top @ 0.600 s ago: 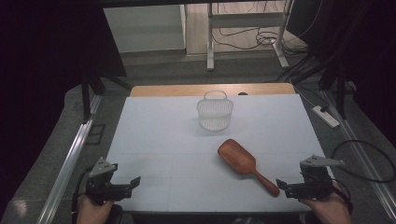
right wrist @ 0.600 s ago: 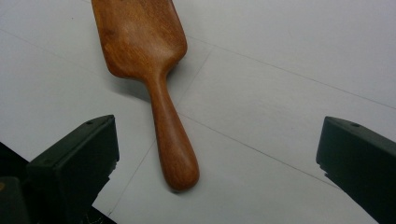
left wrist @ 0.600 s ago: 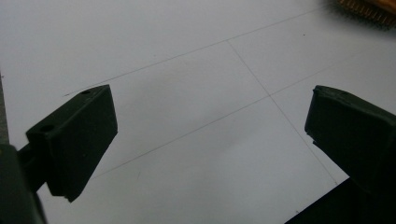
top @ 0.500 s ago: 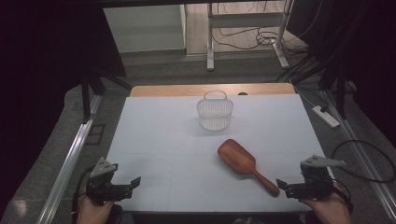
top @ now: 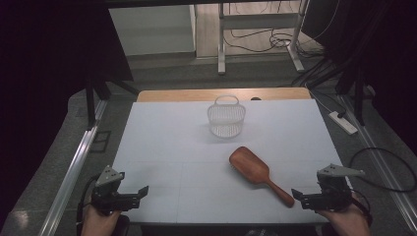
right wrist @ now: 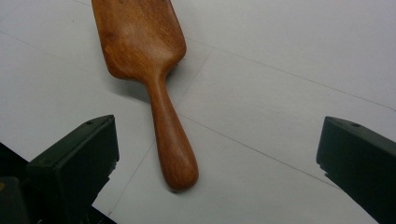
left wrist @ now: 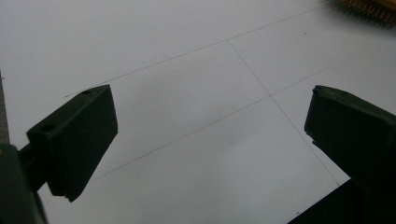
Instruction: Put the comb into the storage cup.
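The wooden hairbrush (top: 256, 170) lies bristles-down, handle toward the right gripper (top: 301, 196), whose wide, empty fingers (right wrist: 74, 161) suit a handle grasp; the left gripper (top: 139, 193), well apart from it, gapes wide too.

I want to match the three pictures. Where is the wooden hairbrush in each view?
High view: the hairbrush lies right of centre, handle toward the right gripper.
Left gripper view: a strip of its bristles at the top right corner.
Right gripper view: upper left, handle pointing down between the open jaws.
Shared landmark: the thin lines on the white table.
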### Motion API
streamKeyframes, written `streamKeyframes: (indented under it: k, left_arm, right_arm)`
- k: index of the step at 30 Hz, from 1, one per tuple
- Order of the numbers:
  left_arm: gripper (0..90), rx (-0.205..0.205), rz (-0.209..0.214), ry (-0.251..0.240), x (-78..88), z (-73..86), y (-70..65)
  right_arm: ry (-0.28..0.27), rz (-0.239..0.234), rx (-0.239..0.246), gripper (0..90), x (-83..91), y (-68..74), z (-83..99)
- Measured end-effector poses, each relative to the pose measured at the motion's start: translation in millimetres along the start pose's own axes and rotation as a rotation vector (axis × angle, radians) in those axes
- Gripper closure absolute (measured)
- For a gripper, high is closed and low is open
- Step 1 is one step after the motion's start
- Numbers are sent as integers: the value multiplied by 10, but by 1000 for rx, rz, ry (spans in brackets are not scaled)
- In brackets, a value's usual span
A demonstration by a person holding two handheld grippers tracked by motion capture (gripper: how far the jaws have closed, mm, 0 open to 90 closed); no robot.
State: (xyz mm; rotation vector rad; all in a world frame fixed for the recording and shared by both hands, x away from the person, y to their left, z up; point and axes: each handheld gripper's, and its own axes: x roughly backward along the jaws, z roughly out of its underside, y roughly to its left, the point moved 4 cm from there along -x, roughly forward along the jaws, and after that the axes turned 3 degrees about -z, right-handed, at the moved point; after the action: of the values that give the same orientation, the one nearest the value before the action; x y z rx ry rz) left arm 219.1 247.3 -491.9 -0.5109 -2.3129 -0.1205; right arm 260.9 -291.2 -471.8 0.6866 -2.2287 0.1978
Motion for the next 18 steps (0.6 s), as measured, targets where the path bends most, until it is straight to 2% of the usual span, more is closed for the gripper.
streamKeyframes:
  k: [13,18]
  left_arm:
    - [35,7,7,-3,1,2,9]
    - [35,6,10,-2,-8,-7,8]
  right_arm:
    - [-4,-6,-19,0,4,-11,-9]
    - [10,-21,8,0,-8,5,-12]
